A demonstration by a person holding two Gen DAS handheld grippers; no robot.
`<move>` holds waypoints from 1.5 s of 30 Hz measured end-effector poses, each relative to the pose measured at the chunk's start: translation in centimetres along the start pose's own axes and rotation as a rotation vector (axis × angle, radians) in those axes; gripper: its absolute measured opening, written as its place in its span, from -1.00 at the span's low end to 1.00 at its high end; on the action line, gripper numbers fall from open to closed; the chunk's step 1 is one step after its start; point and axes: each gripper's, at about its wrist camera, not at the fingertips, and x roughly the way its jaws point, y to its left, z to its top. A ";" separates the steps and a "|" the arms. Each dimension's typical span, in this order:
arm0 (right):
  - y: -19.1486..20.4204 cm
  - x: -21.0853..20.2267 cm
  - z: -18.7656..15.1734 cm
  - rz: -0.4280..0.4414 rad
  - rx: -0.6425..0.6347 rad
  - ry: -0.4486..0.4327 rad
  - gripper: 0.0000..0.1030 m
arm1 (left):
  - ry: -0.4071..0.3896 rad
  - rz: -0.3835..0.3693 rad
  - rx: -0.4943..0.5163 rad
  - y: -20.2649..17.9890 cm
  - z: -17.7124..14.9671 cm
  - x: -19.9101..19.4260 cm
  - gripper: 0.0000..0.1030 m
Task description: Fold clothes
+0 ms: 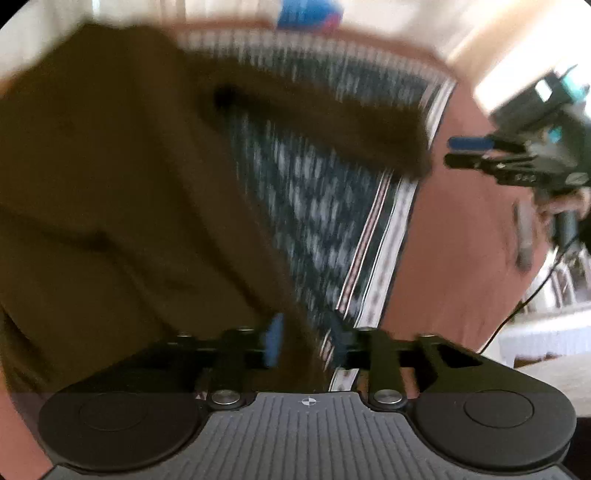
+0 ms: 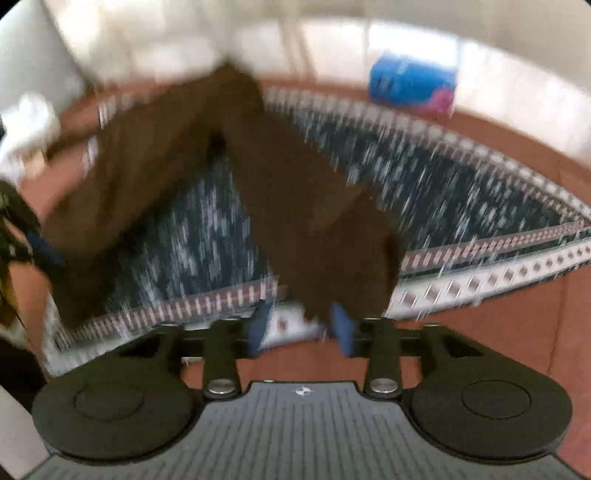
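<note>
Both views are smeared by motion. Brown trousers (image 1: 110, 166) (image 2: 295, 206) lie spread on a dark patterned rug (image 1: 314, 206) (image 2: 461, 184), legs splayed in a V. My left gripper (image 1: 306, 341) is open over one leg's end, with brown cloth running between and under its fingers. My right gripper (image 2: 299, 326) is open at the other leg's hem (image 2: 317, 310), which reaches its right finger. In the left wrist view the right gripper (image 1: 463, 151) hangs just right of that hem (image 1: 417, 162), apart from it. The left gripper (image 2: 44, 247) shows at the right wrist view's left edge.
The rug lies on a reddish-brown surface (image 1: 461, 240) (image 2: 498, 332). A blue and pink packet (image 1: 306, 14) (image 2: 410, 85) sits beyond the rug's far edge. A black cable (image 1: 524, 295) trails from the right gripper. Something white (image 2: 29, 122) stands at the far left.
</note>
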 end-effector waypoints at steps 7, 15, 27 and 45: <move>-3.1 1.9 5.5 0.030 0.057 -0.105 0.10 | -0.192 0.230 0.181 -0.7 7.0 2.6 0.13; -3.7 7.0 8.2 0.090 0.003 0.016 0.10 | -0.148 0.458 0.361 -0.4 10.6 10.3 0.13; -4.6 8.7 7.0 0.091 -0.017 0.163 -0.63 | -0.061 0.410 0.277 1.9 11.7 12.4 -1.00; -7.2 3.5 1.7 -0.091 0.017 0.358 -0.44 | -0.003 0.116 0.166 -0.9 7.5 10.2 -0.52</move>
